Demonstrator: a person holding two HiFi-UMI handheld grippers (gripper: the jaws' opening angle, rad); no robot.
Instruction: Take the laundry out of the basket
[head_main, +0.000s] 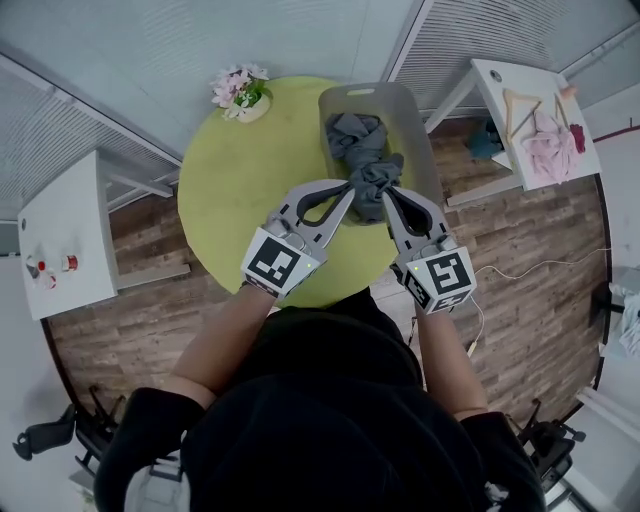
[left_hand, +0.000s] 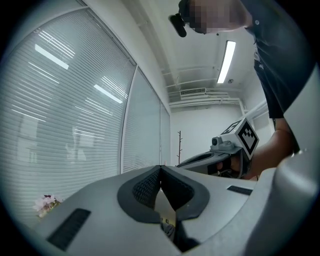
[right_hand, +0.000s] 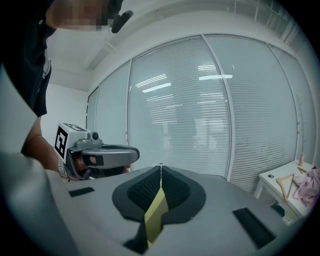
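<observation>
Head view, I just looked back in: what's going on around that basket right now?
A person holds a gripper in each hand over the round green table. The grey basket sits at its far right edge with the dark grey laundry bundled inside. The left gripper and right gripper are both shut and empty, tips near the laundry's near end. Nothing is out yet.

Office-like room: blind-covered glass walls (right_hand: 200, 125), ceiling strip light (left_hand: 226, 55), white side tables (head_main: 62, 225)
</observation>
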